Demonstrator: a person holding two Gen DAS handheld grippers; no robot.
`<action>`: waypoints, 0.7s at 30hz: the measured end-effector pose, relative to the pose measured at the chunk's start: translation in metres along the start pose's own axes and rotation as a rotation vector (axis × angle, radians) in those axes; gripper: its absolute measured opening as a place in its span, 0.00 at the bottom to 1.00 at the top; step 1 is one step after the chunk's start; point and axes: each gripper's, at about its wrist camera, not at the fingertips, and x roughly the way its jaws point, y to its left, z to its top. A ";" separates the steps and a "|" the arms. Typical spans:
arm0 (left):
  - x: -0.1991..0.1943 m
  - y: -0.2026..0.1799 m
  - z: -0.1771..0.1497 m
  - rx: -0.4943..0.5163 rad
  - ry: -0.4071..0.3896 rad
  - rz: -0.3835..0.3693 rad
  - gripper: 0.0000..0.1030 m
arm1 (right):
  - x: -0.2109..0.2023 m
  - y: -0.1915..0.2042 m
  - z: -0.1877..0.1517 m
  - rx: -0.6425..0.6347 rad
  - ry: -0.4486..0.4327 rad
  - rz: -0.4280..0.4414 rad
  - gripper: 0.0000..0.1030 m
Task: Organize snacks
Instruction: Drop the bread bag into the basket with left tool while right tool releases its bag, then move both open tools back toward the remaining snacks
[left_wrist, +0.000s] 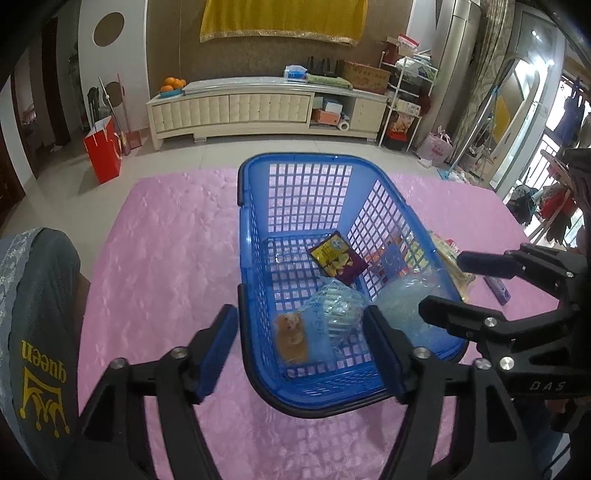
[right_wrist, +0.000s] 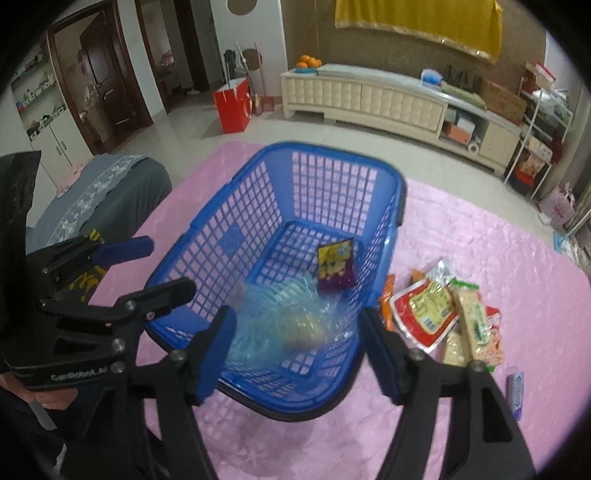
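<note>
Both the left gripper (left_wrist: 301, 354) and right gripper (right_wrist: 297, 354) gape wide, empty, over the blue plastic lattice basket (right_wrist: 207, 325); next, I judge, comes fetching the loose snack packets (right_wrist: 443, 317) by the pink cloth's right edge.

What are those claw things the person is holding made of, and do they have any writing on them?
Each hand-held gripper is black plastic with two long fingers tipped by blue pads and silver bolts at the joints. The left hand-held gripper carries white lettering reading "GenRobot", seen from the right wrist view; the right hand-held gripper shows "DAS".
</note>
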 end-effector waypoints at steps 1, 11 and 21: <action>-0.002 0.000 0.000 0.000 -0.004 -0.001 0.68 | -0.002 -0.001 0.001 0.005 -0.003 0.001 0.79; -0.027 -0.018 0.002 0.019 -0.037 0.004 0.68 | -0.034 -0.020 -0.007 0.033 -0.048 -0.019 0.81; -0.048 -0.076 0.001 0.073 -0.068 0.001 0.68 | -0.080 -0.056 -0.030 0.061 -0.099 -0.051 0.81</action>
